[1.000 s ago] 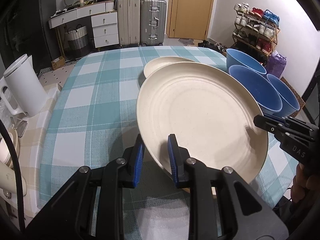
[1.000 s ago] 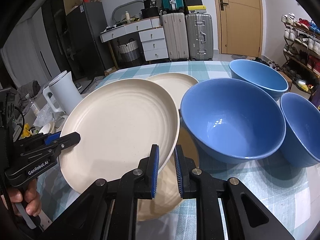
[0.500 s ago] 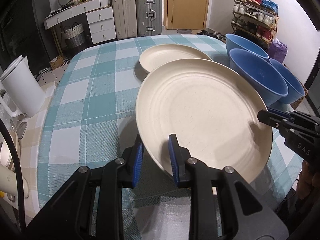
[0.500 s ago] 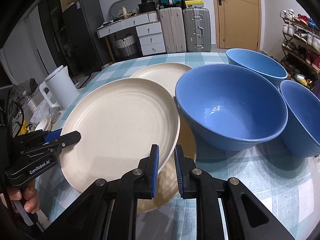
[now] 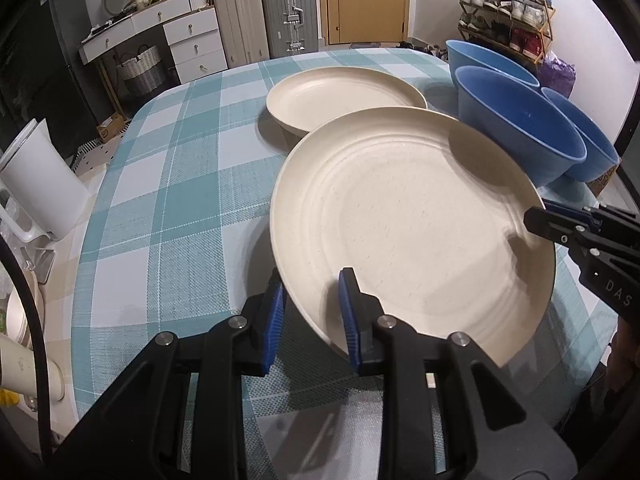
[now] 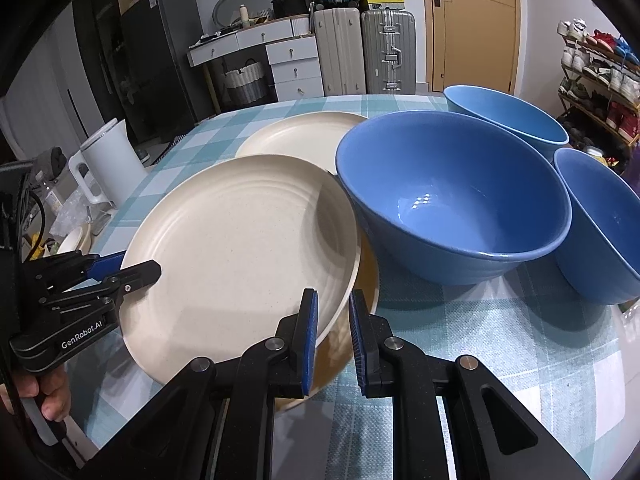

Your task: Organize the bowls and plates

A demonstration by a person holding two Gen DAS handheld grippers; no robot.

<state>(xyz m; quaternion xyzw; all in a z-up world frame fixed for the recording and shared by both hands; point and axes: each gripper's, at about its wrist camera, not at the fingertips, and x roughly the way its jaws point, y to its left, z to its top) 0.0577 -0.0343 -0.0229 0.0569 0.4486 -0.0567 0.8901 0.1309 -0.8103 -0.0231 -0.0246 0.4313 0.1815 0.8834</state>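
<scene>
A: Where is the large cream plate held, and by what?

B: It is gripped on two sides near the table's front edge. The left gripper has its jaws around the near rim, and the right gripper is clamped on the opposite rim. A third plate, tan on its rim, is seen directly beneath it, close under the held one.

A: And the other dishes?

B: A second cream plate lies further back on the checked tablecloth, and three blue bowls are grouped along the right edge.

A: What is changed from a second ago?

B: The plate has been lowered and levelled, so more of the rear plate is uncovered. The left jaws have just been opening slightly, with the rim still between them; the right jaws have stayed clamped.

A: What could go wrong?

B: If the left grip is loosened further before the plate is seated, that side could drop and the plate could be slid off-centre on the one below. The far rim is also very near the closest bowl, so the bowl could be nudged by a sideways shift.
</scene>
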